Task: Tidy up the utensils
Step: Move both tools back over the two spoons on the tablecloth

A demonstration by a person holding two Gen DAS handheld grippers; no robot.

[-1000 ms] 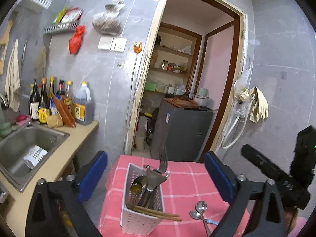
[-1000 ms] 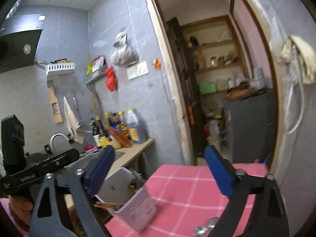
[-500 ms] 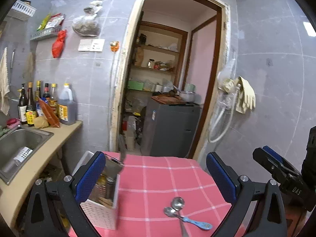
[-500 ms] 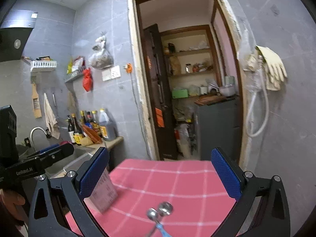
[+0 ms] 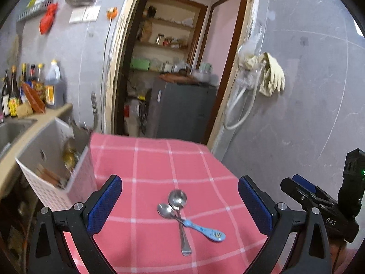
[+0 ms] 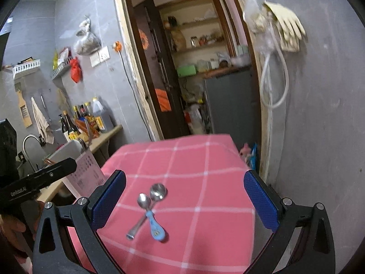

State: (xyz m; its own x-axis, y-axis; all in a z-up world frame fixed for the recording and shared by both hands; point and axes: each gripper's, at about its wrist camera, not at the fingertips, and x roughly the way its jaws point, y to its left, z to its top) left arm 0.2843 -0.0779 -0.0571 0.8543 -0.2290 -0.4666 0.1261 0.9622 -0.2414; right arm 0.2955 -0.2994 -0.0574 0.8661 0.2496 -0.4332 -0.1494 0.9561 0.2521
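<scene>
Two spoons lie crossed on the pink checked cloth that covers our counter: an all-metal spoon with its bowl toward the doorway, and a spoon with a pale blue handle whose metal bowl sits just beside the other bowl, the two handles touching where they cross. In the right wrist view the same pair shows as the metal spoon and the blue-handled one, near the front middle of the cloth. Our left tool hangs above them with its blue pads spread wide and nothing between them; the spoons appear in the gap between its fingers. Our right tool is likewise wide open and empty, framing the same spoons. At the left edge of the cloth stands a white perforated utensil basket, tilted in this view, holding chopsticks and other cutlery, blurred, with a fork rising from it. Beyond it run the sink and a row of sauce bottles. Rubber gloves hang on the grey wall right of the doorway.
</scene>
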